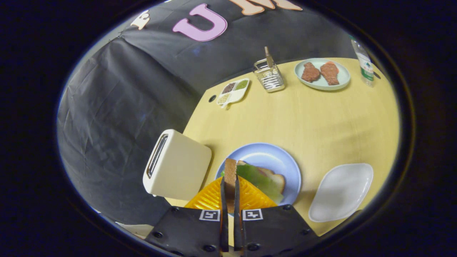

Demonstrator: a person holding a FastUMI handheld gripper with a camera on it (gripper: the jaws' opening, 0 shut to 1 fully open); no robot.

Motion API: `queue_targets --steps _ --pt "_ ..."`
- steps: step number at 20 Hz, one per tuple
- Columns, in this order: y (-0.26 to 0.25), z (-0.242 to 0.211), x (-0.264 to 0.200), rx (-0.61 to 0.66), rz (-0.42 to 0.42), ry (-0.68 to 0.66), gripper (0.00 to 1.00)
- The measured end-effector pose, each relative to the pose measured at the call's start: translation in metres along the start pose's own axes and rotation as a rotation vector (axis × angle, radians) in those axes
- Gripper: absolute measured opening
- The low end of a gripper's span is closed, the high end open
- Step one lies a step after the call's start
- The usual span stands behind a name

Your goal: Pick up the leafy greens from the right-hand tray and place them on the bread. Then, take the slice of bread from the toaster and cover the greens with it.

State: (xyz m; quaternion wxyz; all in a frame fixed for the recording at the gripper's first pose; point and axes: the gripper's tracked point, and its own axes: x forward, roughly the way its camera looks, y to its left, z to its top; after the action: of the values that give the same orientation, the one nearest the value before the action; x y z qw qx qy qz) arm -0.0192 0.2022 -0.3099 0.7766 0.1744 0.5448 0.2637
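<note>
Brown-crusted bread slice (230, 175) stands edge-on, pinched lengthwise in nearly closed tongs (229, 185) over greens (259, 180)

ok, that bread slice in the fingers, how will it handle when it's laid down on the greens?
The bread slice stands on edge between the gripper fingers without drooping, so it is probably fairly stiff and light. Held on edge, it may tip flat once let go. The greens on the blue plate look uneven, so it may settle crooked.

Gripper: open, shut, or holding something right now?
Gripper: shut on the bread slice, held edge-on above the greens on the blue plate.
</note>
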Motion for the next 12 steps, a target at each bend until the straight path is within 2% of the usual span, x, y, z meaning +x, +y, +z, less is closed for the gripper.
queue_targets --steps 2,4,7,9,10,12 --pt "-0.015 -0.003 0.001 0.009 -0.029 0.005 0.09" --pt "-0.028 -0.010 0.000 0.004 -0.054 0.031 0.18" --pt "-0.045 -0.016 0.004 -0.002 -0.088 0.038 0.18" --pt "-0.057 -0.016 0.005 -0.022 -0.123 0.044 0.34" --pt "-0.062 -0.019 0.005 -0.033 -0.141 0.050 0.36" --pt "-0.059 -0.020 0.004 -0.032 -0.124 0.050 0.42"
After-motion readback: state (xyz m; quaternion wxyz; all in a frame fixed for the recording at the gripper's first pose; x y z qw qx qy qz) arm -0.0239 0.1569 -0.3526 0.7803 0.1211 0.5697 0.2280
